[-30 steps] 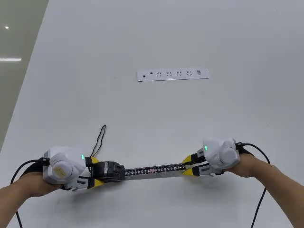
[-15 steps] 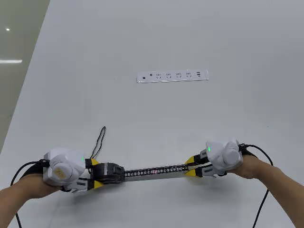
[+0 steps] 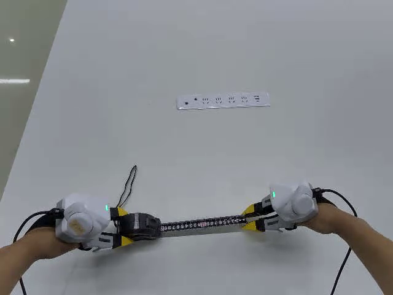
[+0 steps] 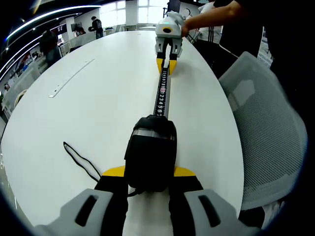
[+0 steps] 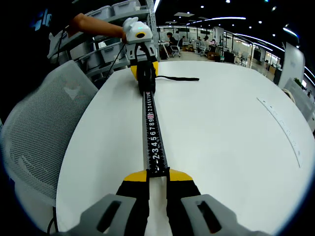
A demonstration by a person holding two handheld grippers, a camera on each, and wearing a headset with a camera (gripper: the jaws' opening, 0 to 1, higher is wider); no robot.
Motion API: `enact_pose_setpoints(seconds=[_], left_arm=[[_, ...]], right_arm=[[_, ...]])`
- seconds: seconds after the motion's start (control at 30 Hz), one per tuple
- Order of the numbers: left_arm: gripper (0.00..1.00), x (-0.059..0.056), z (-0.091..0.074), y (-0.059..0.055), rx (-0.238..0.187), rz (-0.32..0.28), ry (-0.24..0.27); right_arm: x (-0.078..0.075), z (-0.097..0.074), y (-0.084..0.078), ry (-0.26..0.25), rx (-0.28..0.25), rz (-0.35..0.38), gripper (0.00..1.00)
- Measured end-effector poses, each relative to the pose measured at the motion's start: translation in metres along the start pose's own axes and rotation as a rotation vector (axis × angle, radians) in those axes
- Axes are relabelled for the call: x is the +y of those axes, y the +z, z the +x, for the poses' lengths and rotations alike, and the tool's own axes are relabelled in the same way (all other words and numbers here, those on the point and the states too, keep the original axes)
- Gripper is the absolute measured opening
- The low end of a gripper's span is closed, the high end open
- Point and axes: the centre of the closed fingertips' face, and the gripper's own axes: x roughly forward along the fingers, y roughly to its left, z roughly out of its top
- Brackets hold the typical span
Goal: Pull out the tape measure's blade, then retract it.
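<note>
At a white workbench (image 3: 245, 49), the left gripper (image 3: 124, 226) had its yellow-tipped jaws closed part-way on the black case of a tape measure (image 3: 142, 224), one jaw pressed against each flat side. The case sat upright between the tips, its rear tucked back toward the gripper's body and its mouth facing away from the jaws. In the left gripper view, a clear window showed on top of the case. A thin black wrist strap (image 3: 127, 184) trailed from the case's rear and lay looped on the table just off one side of the left jaws.

From the case's mouth the blade (image 3: 202, 223) ran out straight and taut across the bench toward the right gripper (image 3: 249, 219). The blade was dark with white numerals and a pale edge. In the right gripper view the figures counted upward from the jaws, with a red mark a little past the nine. The right jaws were pinched almost together on the blade's free end, which lay between their yellow tips.

A white power strip (image 3: 223, 99) lay flat well beyond both sets of jaws. A grey mesh chair (image 4: 266, 137) stood beside the bench.
</note>
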Motion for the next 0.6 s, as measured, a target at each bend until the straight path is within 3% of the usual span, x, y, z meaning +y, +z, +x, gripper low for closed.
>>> enact_pose_setpoints(seconds=[0.6], left_arm=[[0.27, -0.0003, -0.0007, -0.0002, 0.001, 0.0, -0.001]], right_arm=[[-0.0007, -0.0066, -0.0044, 0.002, -0.002, 0.019, 0.1]])
